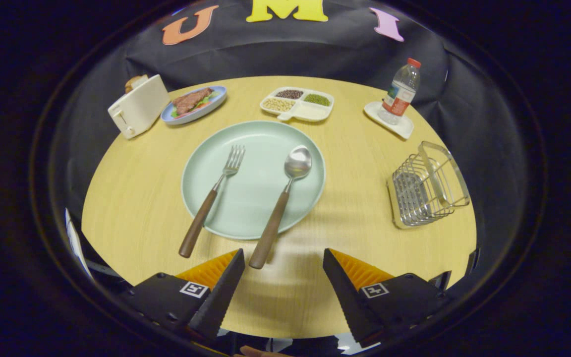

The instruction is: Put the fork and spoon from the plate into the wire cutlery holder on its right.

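On the round wooden table (132, 208) the green plate (260, 208) carries the fork (213, 191) and the spoon (285, 198) side by side, handles overhanging its near rim, with the wire cutlery holder (427, 186) well apart to the right. Your gripper (283, 258) hovers low, fingers spread wide and empty, the spoon's handle end just ahead of the left finger. Shift slightly left, straddle the wooden handle, then close squarely.
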Motion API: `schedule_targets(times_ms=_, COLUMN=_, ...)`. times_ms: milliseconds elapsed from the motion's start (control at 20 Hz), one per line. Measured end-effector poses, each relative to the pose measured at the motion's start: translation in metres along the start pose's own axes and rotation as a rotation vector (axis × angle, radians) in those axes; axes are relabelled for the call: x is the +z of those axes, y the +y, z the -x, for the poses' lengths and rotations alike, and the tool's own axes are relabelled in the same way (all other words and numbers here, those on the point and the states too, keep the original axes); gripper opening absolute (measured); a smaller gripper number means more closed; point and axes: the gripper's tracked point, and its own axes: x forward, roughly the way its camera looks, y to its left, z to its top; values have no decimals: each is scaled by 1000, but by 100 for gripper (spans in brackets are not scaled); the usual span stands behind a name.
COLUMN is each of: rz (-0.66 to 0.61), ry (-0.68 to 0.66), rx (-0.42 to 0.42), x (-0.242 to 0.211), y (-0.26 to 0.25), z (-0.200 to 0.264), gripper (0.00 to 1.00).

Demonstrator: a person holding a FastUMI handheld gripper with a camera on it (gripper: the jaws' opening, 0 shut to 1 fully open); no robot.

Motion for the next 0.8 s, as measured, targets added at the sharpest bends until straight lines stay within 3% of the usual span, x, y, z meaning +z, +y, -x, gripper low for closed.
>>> schedule_targets(times_ms=500, rz=-38, ry=167, rx=-48, x=8, y=-7, z=-31, gripper=93)
schedule_targets(times_ms=600, rz=-29, ry=188, rx=-31, x=10, y=-1, z=-31, gripper=84)
schedule_targets(times_ms=800, rz=-36, ry=200, rx=-84, x=13, y=-10, z=-31, gripper=46)
